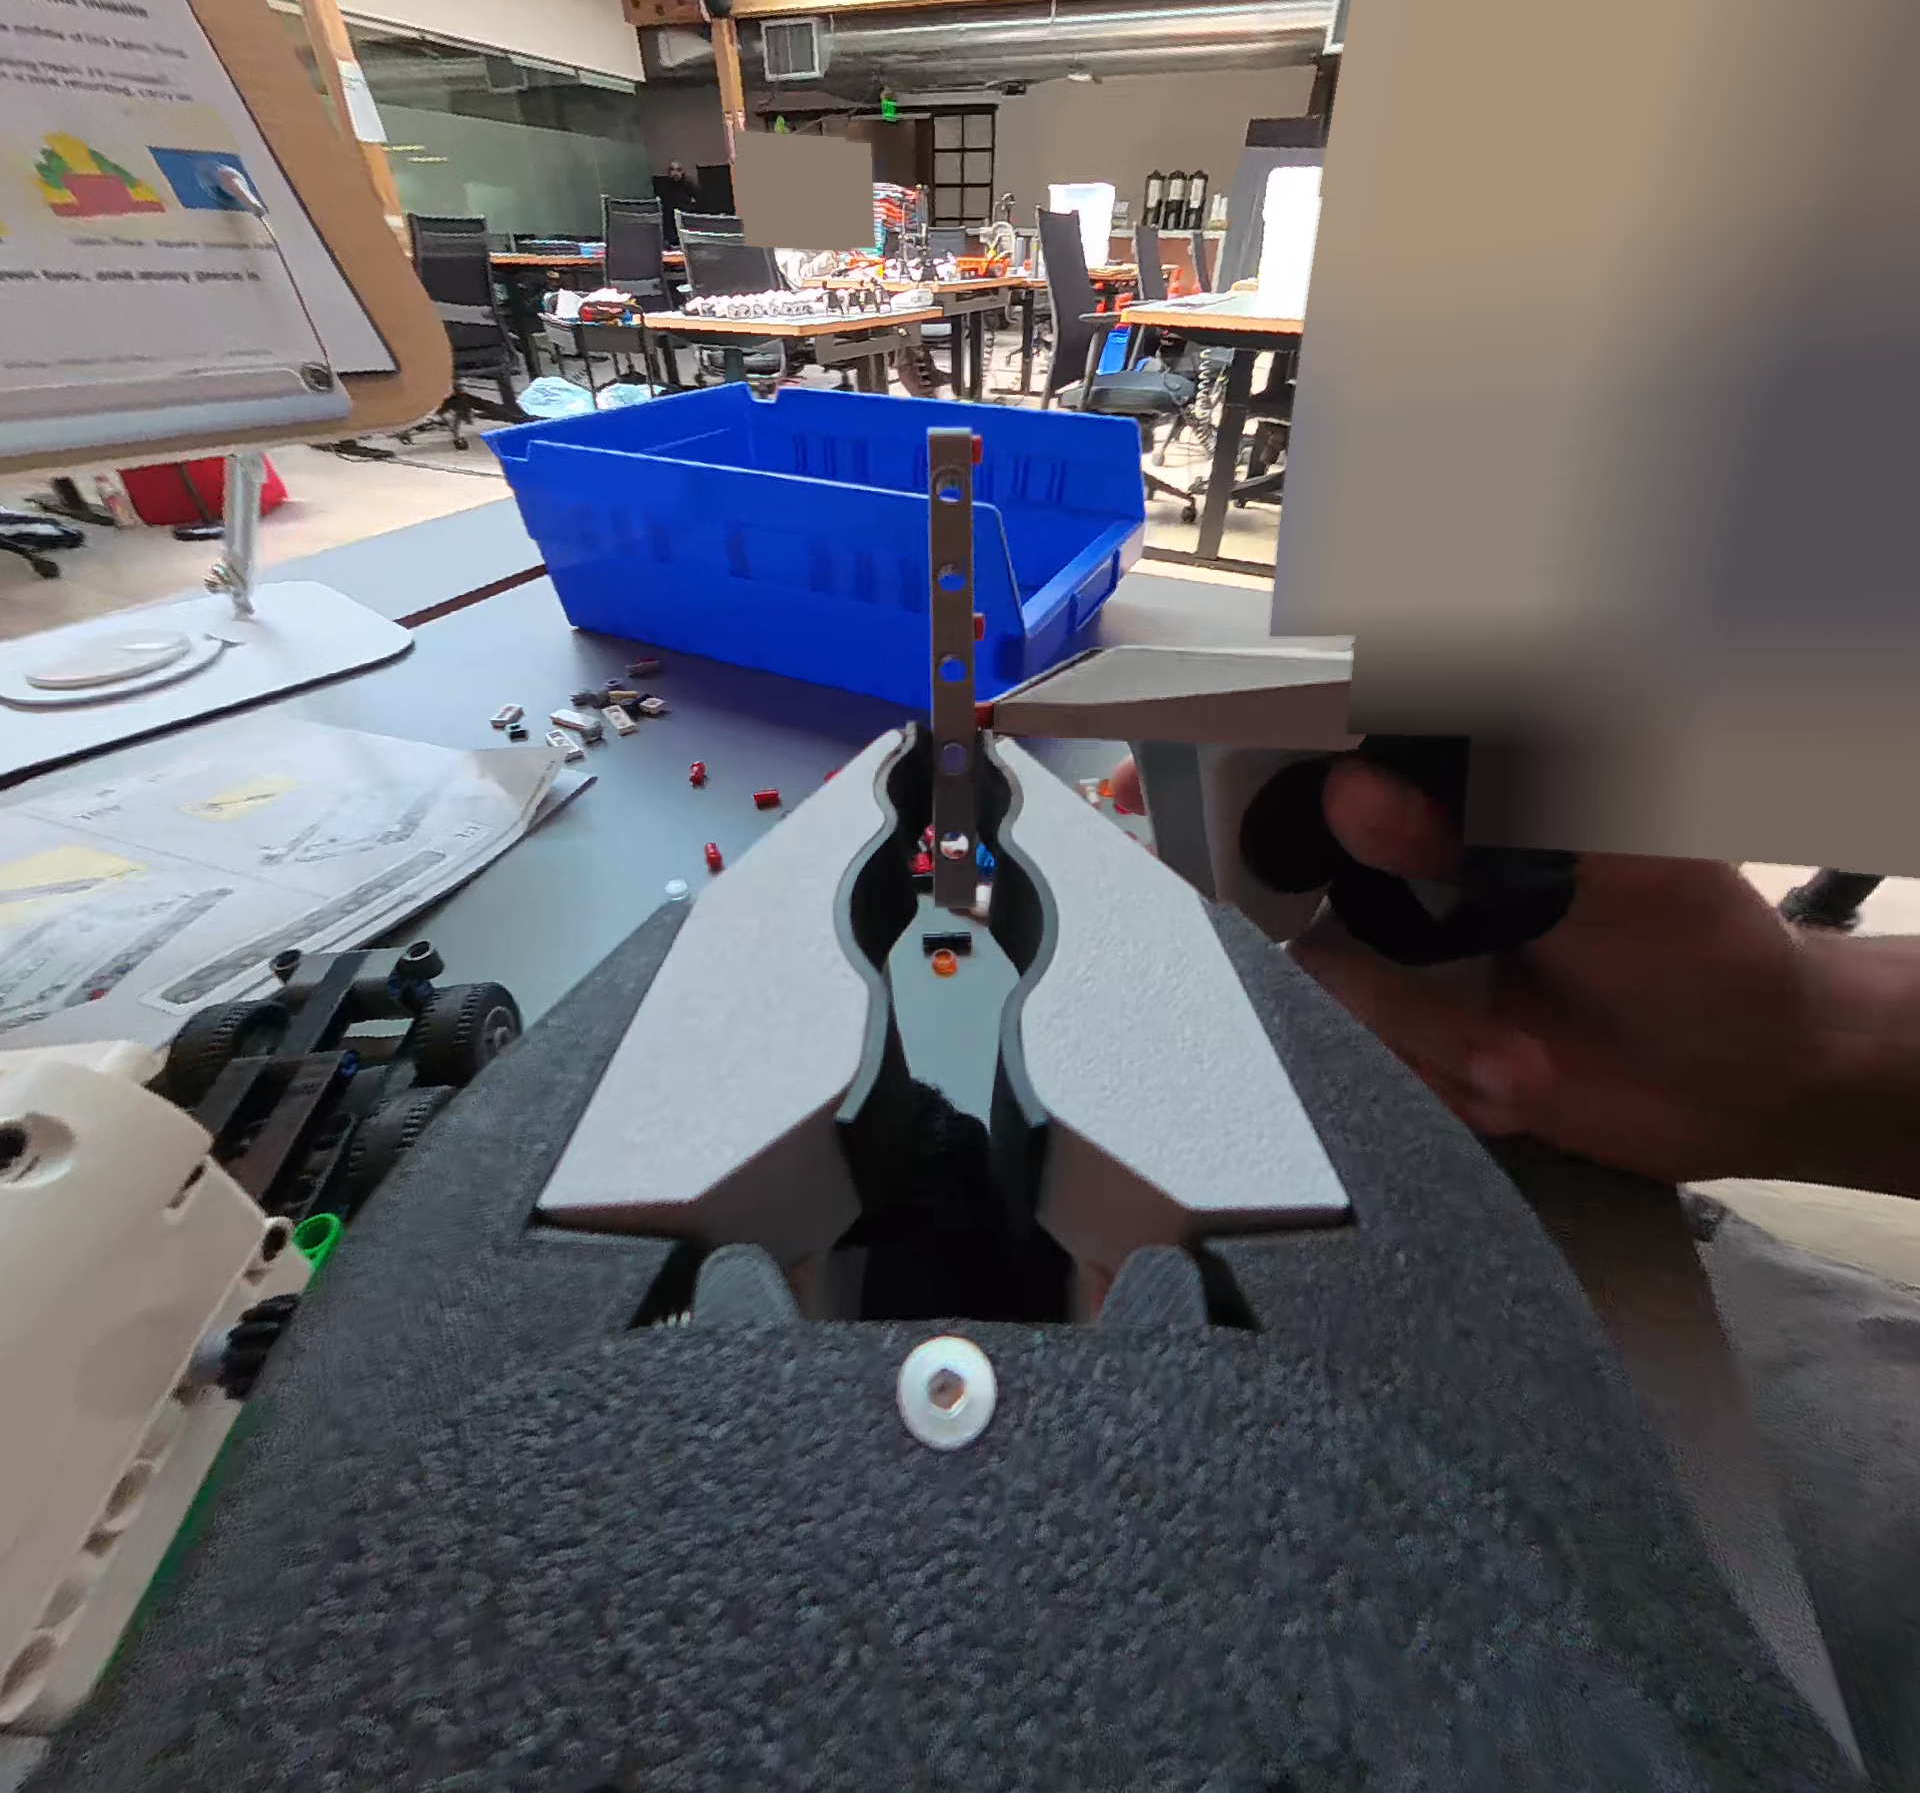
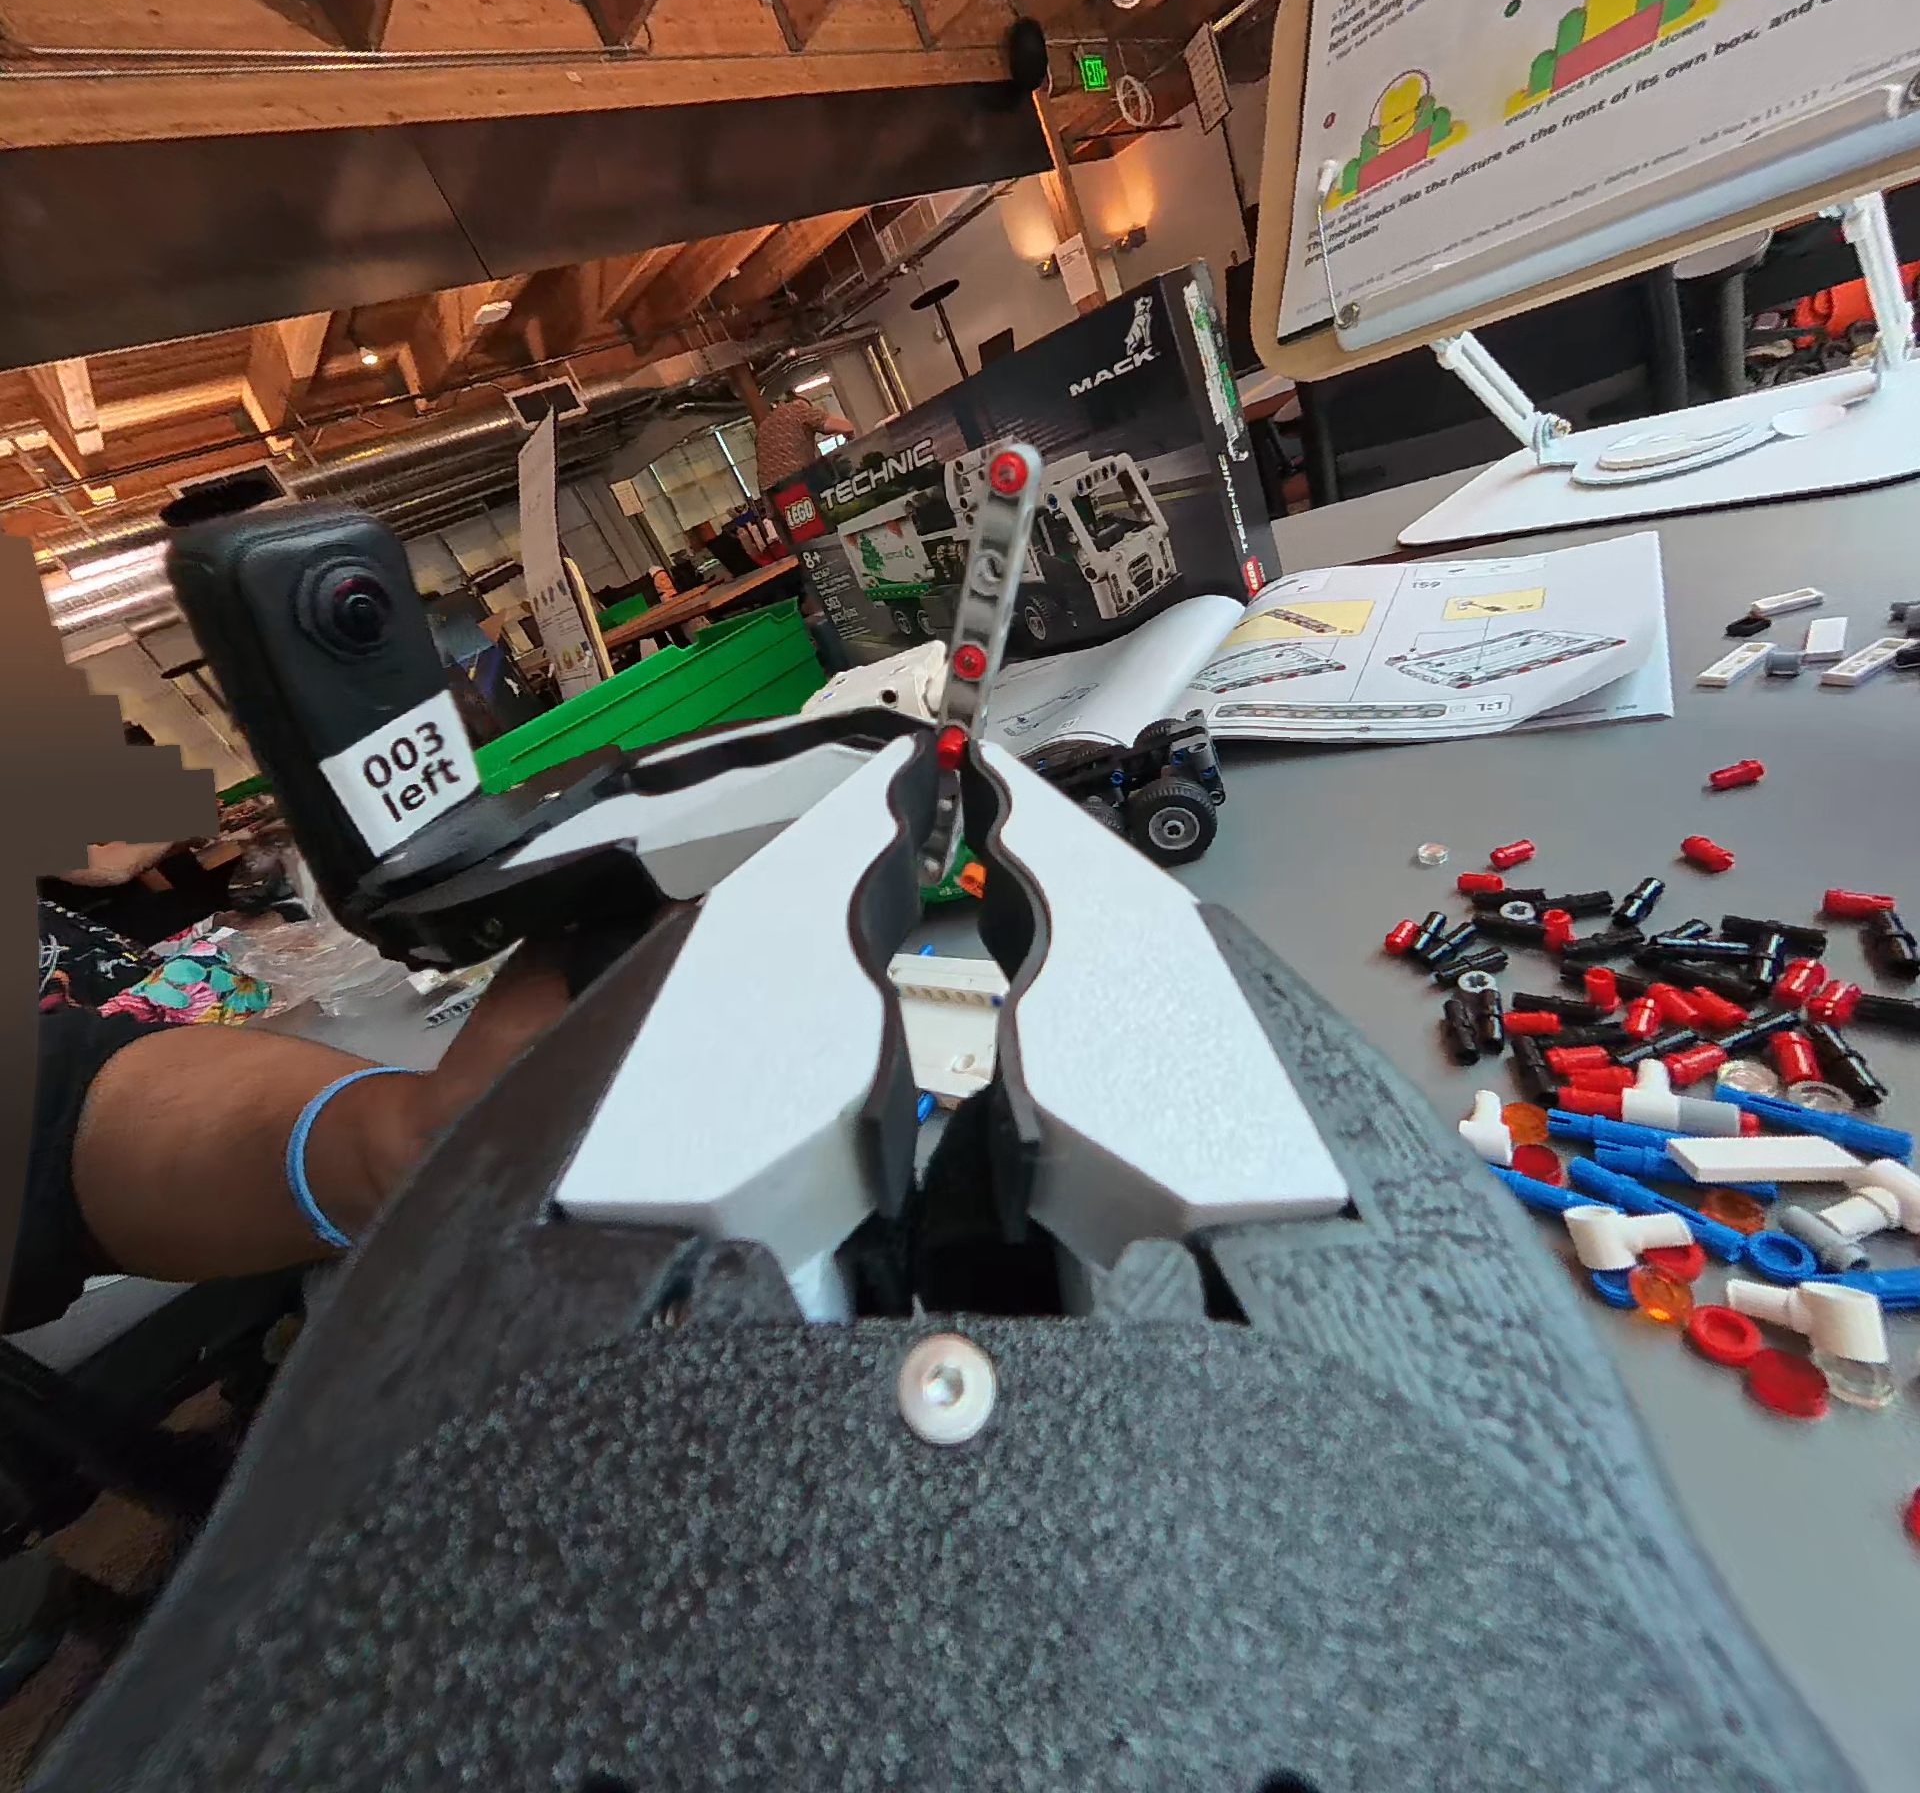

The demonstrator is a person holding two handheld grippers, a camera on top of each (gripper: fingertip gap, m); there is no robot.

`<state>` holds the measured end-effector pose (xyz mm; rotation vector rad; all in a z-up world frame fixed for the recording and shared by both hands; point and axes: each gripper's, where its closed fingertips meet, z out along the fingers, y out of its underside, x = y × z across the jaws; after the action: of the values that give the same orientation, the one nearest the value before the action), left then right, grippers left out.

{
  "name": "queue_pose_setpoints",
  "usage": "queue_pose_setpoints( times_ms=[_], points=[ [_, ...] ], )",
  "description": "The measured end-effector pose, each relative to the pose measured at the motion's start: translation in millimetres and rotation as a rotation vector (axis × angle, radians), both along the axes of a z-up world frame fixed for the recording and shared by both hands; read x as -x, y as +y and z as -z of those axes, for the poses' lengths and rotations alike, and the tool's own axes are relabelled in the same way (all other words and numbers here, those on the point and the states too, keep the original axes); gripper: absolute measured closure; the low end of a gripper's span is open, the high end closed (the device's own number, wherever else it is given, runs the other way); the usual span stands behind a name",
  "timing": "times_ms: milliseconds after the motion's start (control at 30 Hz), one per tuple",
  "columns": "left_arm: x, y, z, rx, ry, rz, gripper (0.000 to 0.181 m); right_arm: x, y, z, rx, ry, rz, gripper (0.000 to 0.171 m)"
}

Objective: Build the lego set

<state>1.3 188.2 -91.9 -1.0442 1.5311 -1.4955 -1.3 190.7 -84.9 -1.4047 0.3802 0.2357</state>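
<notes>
The left gripper [image 1: 951, 756], at the centre of the left wrist view, pinches the lower part of a grey beam [image 1: 953, 663] that stands upright with round holes along it and red pins [image 1: 978, 623] poking out of its right edge. The right gripper [image 1: 1003, 709] reaches in from the right of that frame, its tip at the lowest red pin. In the right wrist view the right gripper [image 2: 951, 756] has its fingers pressed together on a red pin [image 2: 949, 746] at the beam's [image 2: 987, 590] lower end, and the beam leans up and to the right above it.

Writing is plentiful. Printed sheets with text and coloured brick drawings sit on a tilted stand [image 1: 156, 185] in the upper left of the left wrist view and the upper right of the right wrist view. A dark set box [image 2: 1039, 517] with branding and a truck picture stands behind the beam at mid-frame. A white sticker with characters is stuck under the black camera [image 2: 312, 663] on the left gripper, at the left. An open instruction booklet [image 2: 1403, 652] lies right of centre.

A blue bin [image 1: 810, 538] stands behind the beam in the left wrist view. A partly built wheeled chassis [image 1: 343, 1047] lies at lower left, next to white panels [image 1: 94, 1276]. Loose red, black, blue and white pieces [image 2: 1683, 1047] are scattered over the dark table [image 2: 1351, 860] at the right. A green bin [image 2: 665, 694] sits left of centre.
</notes>
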Motion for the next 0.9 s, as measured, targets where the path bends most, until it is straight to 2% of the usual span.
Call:
queue_pose_setpoints(
  times_ms=[300,533,767,900],
  points=[
    [3.2,2.5,-0.2,-0.230,-0.067,-0.067,0.176,3.7,2.8,2.0,0.008,0.021,-0.037,0.168],
    [6.6,1.6,-0.2,-0.258,-0.070,-0.017,0.176,6.7,2.4,1.6,0.003,0.024,-0.063,0.169],
    [1.2,2.9,5.1,-0.056,0.025,0.074,0.176,2.8,4.1,5.5,0.006,0.099,-0.112,0.167],
    [9.9,-2.5,-0.5,0.093,0.041,0.211,0.176,7.4,1.8,3.2,0.006,0.070,-0.162,0.155]
  ],
)
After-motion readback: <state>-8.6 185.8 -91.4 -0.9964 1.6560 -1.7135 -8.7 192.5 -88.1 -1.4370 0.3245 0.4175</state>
